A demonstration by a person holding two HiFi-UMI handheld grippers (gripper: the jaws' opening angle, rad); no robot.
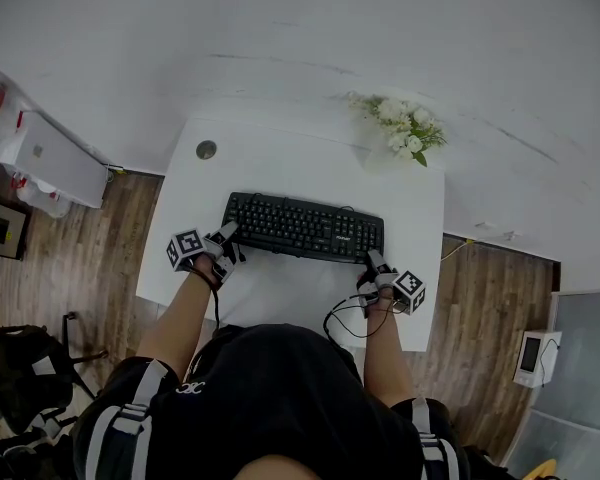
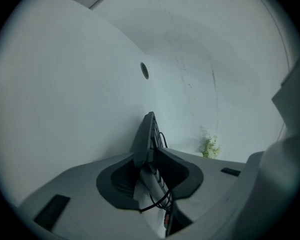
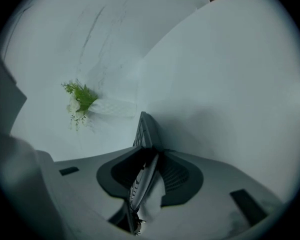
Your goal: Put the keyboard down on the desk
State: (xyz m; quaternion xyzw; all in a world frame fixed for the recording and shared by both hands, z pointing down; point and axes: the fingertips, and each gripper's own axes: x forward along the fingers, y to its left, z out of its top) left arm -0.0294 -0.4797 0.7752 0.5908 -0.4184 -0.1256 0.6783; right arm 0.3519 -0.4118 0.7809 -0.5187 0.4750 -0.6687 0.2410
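Wooden floor showed at 9 and 3 o'clock of the white bench. The black keyboard lay flat across the middle of the bench, its long side running from 9 to 3 o'clock.

The left tool sat at the keyboard's 8 o'clock corner. In the left gripper view the tool had its jaws a little apart, with the keyboard's edge standing between them and pale bench showing in the gap lower down. The right tool sat at the 4 o'clock corner. The right gripper view showed that tool the same way: jaws parted around the keyboard's edge, not clamped on it.

A bunch of white flowers with green leaves lay at 1 o'clock of the keyboard, well apart from it. A black cable looped at 5 o'clock, near the right tool. A small round cable hole sat in the bench at 10 o'clock.
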